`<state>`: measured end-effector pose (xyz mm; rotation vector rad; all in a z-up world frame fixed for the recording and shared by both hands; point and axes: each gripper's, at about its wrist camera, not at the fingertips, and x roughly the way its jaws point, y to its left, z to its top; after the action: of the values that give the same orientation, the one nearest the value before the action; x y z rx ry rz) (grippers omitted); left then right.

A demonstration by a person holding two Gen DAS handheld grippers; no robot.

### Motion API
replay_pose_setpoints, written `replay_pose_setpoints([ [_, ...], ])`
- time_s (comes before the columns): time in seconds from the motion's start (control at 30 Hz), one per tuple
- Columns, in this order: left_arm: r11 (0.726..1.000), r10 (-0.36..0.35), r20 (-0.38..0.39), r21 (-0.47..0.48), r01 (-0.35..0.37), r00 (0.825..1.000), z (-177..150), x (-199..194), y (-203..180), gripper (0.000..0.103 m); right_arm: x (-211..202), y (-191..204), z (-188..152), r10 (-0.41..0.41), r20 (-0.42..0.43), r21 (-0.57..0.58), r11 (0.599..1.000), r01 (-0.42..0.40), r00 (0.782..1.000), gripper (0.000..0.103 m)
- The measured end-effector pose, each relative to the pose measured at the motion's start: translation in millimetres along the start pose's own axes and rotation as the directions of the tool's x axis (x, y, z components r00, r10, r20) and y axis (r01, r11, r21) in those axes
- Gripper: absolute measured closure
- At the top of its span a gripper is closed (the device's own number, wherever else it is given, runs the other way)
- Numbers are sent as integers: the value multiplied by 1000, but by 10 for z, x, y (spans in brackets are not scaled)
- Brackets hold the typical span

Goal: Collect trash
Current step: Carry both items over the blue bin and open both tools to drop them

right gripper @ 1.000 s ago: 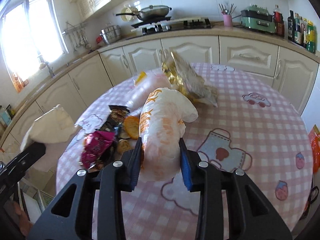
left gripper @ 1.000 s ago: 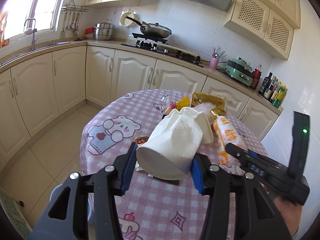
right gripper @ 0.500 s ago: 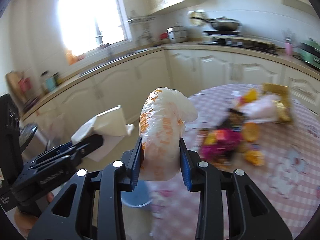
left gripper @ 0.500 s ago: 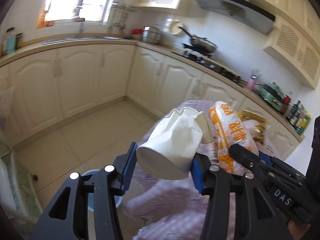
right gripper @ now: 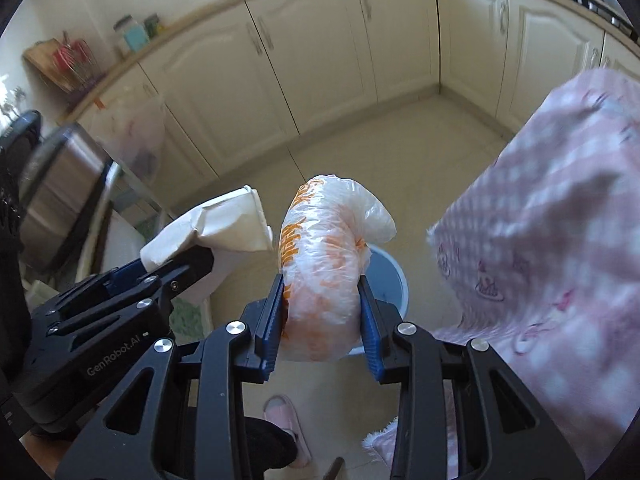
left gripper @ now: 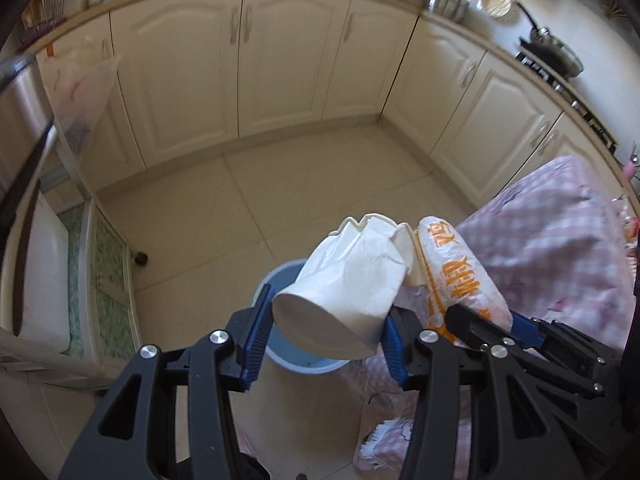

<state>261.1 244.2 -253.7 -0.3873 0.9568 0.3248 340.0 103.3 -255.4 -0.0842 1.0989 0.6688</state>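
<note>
2 pieces of trash are in my jaws now, 1 in each gripper, and both hang over the floor near the bin.

In the left wrist view, my left gripper (left gripper: 326, 346) is clenched on a crumpled white paper cup (left gripper: 348, 280), with the blue pads pressing its sides near the bottom end. Under the cup I see the blue bin (left gripper: 280, 354) on the tiled floor (left gripper: 240, 200), partly hidden by the cup. The cup seems almost over the bin's opening. To the right the pink checked tablecloth (left gripper: 560, 248) hangs down.

In the right wrist view, my right gripper (right gripper: 323, 316) grasps an orange-printed plastic bag (right gripper: 324, 272), squeezed between both pads. The bin (right gripper: 390, 280) shows just behind the bag, a little to the right. My left gripper (right gripper: 172, 270) with the cup (right gripper: 224, 228) is at the left side.

I judge the step in hand is the carrying of both items to the bin, almost finished. The next move calls for bringing each item fully above the opening and then releasing the jaws. The bin is small for 2 items together, so I would drop 1 and then the other.
</note>
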Motion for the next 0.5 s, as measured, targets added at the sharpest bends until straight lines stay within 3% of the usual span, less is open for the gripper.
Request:
replay_pose_setpoints([
  [0.27, 1000, -17, -135, -6, 17, 991, 130, 837, 30, 54, 550, -237, 33, -52, -92, 50, 997, 57, 994, 71],
  [0.37, 1000, -6, -144, -22, 3, 990, 174, 990, 48, 35, 609, -308, 32, -55, -102, 66, 996, 62, 993, 70],
  [0.5, 999, -11, -163, -42, 4, 987, 159, 1109, 123, 34, 735, -353, 57, -53, -113, 73, 995, 62, 992, 70],
])
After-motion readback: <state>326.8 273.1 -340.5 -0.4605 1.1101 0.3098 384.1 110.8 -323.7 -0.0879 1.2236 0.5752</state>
